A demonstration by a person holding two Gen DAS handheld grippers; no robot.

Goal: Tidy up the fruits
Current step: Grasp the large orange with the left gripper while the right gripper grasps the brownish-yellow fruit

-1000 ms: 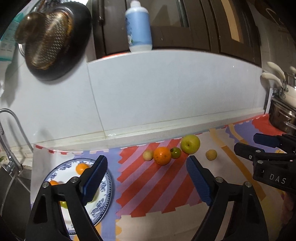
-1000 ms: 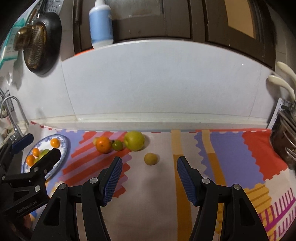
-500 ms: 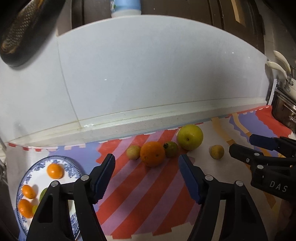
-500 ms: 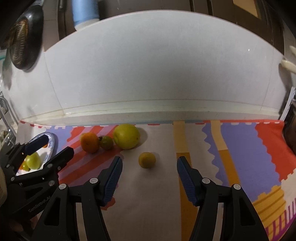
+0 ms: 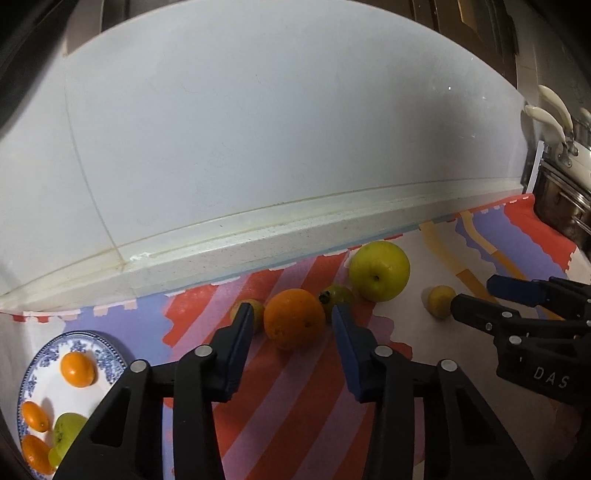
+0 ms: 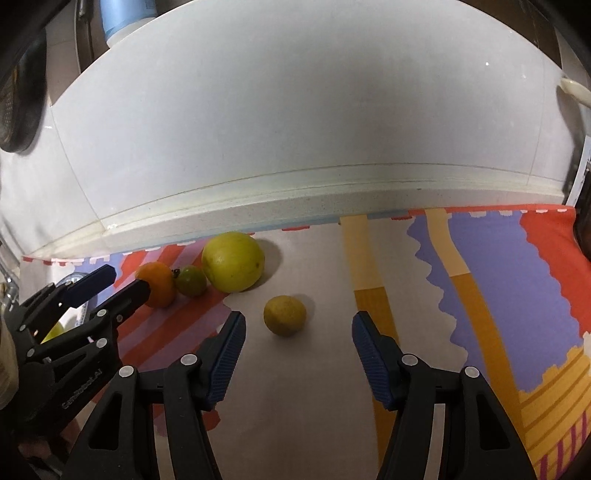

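Note:
An orange (image 5: 294, 323) lies on the striped mat between the fingertips of my left gripper (image 5: 291, 319). Its jaws are closing, with thin gaps still showing on both sides of the orange. Beside the orange lie a small green fruit (image 5: 338, 295), a large yellow-green apple (image 5: 379, 271) and a small yellowish fruit (image 5: 255, 308) half hidden by the left finger. A small yellow fruit (image 6: 284, 315) sits between the fingers of my right gripper (image 6: 299, 325). Those jaws are closing too, and the pads are well apart from it.
A blue-and-white plate (image 5: 79, 345) at the lower left holds several small oranges and a green fruit. A white ledge (image 5: 258, 243) and tiled wall close the back. Metal pots (image 5: 561, 206) stand at the right edge. A blue bottle (image 6: 125, 18) stands above the wall.
Both grippers have dropped and moved in toward the fruit. The left jaws have narrowed a lot around the orange. The right jaws have narrowed slightly around the small yellow fruit.

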